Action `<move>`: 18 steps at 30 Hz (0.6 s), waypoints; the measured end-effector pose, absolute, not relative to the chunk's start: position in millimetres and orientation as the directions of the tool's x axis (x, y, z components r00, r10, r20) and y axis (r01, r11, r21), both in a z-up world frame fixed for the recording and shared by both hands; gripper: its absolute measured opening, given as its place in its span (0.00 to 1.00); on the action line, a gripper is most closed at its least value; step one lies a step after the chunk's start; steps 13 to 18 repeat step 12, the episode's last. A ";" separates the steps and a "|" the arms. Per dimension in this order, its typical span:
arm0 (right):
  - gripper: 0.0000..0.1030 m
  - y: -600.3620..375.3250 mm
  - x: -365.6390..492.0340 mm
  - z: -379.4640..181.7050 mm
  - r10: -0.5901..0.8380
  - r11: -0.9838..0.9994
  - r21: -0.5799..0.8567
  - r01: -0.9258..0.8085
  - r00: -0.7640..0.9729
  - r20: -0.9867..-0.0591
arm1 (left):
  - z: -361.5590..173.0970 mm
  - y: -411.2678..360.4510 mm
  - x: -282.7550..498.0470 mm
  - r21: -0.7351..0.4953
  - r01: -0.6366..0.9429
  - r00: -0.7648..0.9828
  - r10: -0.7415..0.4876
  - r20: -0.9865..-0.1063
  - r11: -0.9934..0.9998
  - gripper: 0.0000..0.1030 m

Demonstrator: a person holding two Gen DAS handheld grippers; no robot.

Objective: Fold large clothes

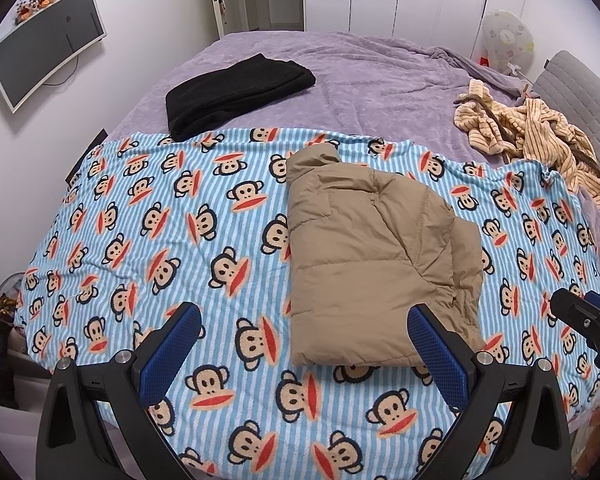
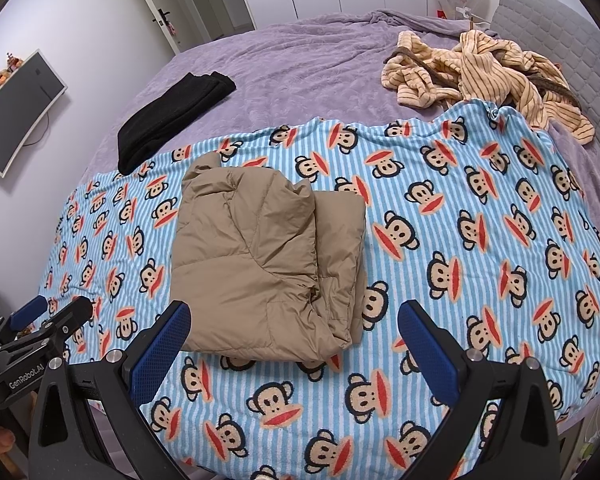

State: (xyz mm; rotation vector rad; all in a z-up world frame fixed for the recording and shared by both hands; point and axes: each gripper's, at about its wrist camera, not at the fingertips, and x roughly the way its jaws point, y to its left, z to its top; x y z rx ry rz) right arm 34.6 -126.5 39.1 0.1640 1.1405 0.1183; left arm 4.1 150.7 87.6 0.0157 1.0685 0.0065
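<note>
Now our tan puffer jacket [image 1: 376, 264] lies folded on the monkey-print blanket [image 1: 148, 240] on the bed — both hand-held grippers, left hand-held gripper [image 1: 304, 344] and right hand-held gripper [image 2: 294, 344], hover released. We should press its loose right layers flat — gently.

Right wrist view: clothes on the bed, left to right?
Black folded garment → tan puffer jacket, folded on the monkey-print blanket → crumpled striped yellow garment at the far right.
</note>
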 end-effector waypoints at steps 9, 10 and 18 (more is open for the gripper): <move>1.00 -126.8 34.5 38.8 0.178 0.981 0.191 -0.009 0.411 -0.894 | 91.7 150.0 4.6 0.026 0.007 0.502 0.019 -0.865 1.000 1.00; 1.00 -126.4 34.3 38.8 0.179 0.981 0.192 -0.009 0.411 -0.894 | 92.5 149.6 5.1 0.024 0.009 0.502 0.016 -0.864 1.000 1.00; 1.00 -126.9 34.6 38.9 0.177 0.982 0.191 -0.008 0.411 -0.894 | 93.2 149.3 5.6 0.020 0.010 0.501 0.013 -0.865 1.000 1.00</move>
